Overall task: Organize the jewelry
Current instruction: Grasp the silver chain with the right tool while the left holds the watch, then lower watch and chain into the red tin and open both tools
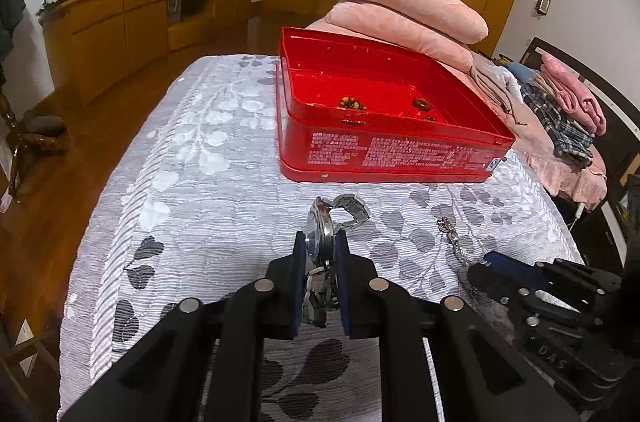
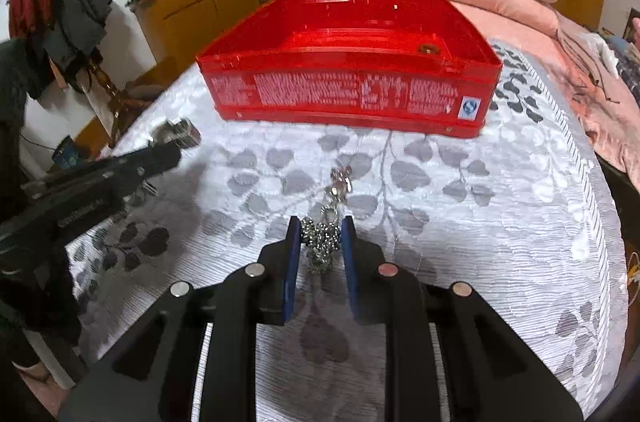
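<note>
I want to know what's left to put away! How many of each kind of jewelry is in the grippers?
Watch, in the left gripper: 1
Silver chain, in the right gripper: 1
Total: 2
The red box already holds some beads, too small to count.

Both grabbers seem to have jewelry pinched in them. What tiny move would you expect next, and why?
Probably carrying the watch forward over the red box: the left hand-held gripper grips it, the box sits open just ahead, beads already inside. The right hand-held gripper pinches a silver chain.
</note>
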Motion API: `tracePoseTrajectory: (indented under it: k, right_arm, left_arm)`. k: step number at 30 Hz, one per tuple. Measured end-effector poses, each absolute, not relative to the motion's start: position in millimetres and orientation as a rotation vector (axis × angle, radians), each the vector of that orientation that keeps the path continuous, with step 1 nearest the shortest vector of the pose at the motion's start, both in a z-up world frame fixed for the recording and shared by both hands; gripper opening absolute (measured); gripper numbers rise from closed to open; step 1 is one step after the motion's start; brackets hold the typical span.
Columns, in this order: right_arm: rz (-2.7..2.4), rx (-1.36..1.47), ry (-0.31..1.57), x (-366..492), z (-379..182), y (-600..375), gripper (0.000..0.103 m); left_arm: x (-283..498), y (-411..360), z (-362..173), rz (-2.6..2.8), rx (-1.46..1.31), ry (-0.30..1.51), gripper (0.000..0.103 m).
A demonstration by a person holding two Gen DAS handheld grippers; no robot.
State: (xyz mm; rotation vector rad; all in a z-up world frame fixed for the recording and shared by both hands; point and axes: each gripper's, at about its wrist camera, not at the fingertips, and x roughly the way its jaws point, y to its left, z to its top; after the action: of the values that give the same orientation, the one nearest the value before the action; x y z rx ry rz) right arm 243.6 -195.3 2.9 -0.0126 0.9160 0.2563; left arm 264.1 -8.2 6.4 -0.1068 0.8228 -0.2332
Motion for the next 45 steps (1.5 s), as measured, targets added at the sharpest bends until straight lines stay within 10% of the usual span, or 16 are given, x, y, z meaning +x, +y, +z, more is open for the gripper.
tracePoseTrajectory:
  k: [3,8,13,45]
  right_arm:
    - [0.239,-0.038,0.92,246.1,-0.6,-191.5,0.044]
    - [0.235,-0.057,0.937,255.5,-8.8,-187.0,0.044]
    - [0.251,-0.061,0.931,257.1,-8.6,-185.7,0.018]
    - [0.337,0.053,0.683,269.0,109.3,-225.0,0.017]
  left_arm:
    - [264.8,-8.4,4.6,-0.235,-0.108,0.827,0.014]
    - [266.0,-9.1,2.5,-0.238,-0.108,0.831,0.014]
    - [267.2,-9.6,-0.2,-0.239,-0.111,0.836,0.014]
    - [291.3,-30.9,71.5,-0.274,-0.095,0.697,0.014]
